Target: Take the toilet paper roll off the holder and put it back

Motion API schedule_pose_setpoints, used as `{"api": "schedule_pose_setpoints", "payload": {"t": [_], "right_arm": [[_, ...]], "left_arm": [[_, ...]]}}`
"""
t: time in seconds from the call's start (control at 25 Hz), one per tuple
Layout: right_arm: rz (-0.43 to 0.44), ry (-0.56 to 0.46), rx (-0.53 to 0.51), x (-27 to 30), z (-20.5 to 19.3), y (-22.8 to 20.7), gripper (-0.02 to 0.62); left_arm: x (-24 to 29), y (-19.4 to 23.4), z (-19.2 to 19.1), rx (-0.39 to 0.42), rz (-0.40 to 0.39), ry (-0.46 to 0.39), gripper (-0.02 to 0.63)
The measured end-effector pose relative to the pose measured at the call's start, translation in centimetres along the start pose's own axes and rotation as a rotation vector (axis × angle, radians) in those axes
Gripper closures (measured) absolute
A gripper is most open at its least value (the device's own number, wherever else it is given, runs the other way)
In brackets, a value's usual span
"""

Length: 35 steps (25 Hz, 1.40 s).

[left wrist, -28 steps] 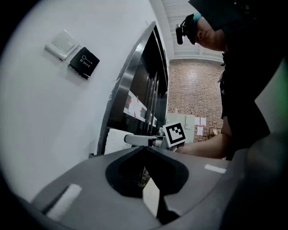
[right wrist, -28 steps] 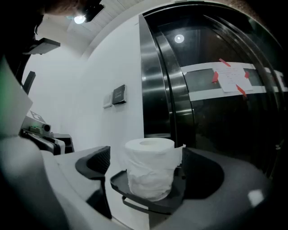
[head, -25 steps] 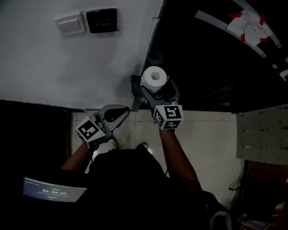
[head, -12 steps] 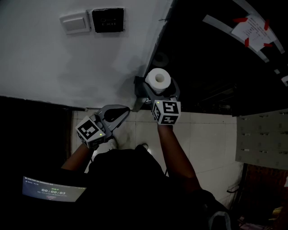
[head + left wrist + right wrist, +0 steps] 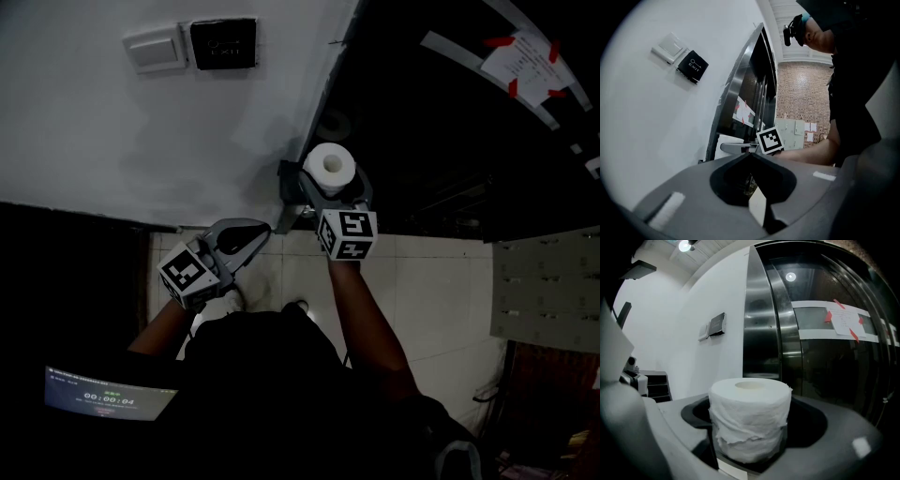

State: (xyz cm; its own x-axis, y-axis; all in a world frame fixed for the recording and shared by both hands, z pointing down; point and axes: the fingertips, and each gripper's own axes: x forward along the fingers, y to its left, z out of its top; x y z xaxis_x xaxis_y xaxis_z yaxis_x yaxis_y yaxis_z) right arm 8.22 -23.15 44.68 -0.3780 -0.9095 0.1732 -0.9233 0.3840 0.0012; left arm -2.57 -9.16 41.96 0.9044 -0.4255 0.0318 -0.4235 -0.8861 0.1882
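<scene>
Between right tongs (image 5: 330, 180), roll (image 5: 750, 423) axis vertical

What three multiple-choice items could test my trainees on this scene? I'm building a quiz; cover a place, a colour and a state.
1. Where is the toilet paper roll? A between the jaws of the right tool B on the floor C on a shelf
2. What colour is the EXIT plate? A white B black C red
3. How is the left tool? A shut, empty B wide open C holding paper
Key: A, the roll stands between those jaws, which have just been closing; B, the plate is black beside the white switch; A, its jaws meet on nothing.
</scene>
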Motion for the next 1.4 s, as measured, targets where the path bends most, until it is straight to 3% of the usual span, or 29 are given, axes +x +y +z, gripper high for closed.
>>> {"api": "schedule_pose_setpoints", "payload": {"t": [0.68, 1.4], "right_arm": [[-0.010, -0.007, 0.001, -2.9, 1.4, -1.4, 0.152], [-0.188, 0.007, 0.028, -6.6, 0.6, -11.0, 0.152]], "left_arm": [[0.3, -0.6, -0.3, 0.003, -0.031, -0.002, 0.603], [0.8, -1.5, -0.3, 0.002, -0.046, 0.010, 0.603]]}}
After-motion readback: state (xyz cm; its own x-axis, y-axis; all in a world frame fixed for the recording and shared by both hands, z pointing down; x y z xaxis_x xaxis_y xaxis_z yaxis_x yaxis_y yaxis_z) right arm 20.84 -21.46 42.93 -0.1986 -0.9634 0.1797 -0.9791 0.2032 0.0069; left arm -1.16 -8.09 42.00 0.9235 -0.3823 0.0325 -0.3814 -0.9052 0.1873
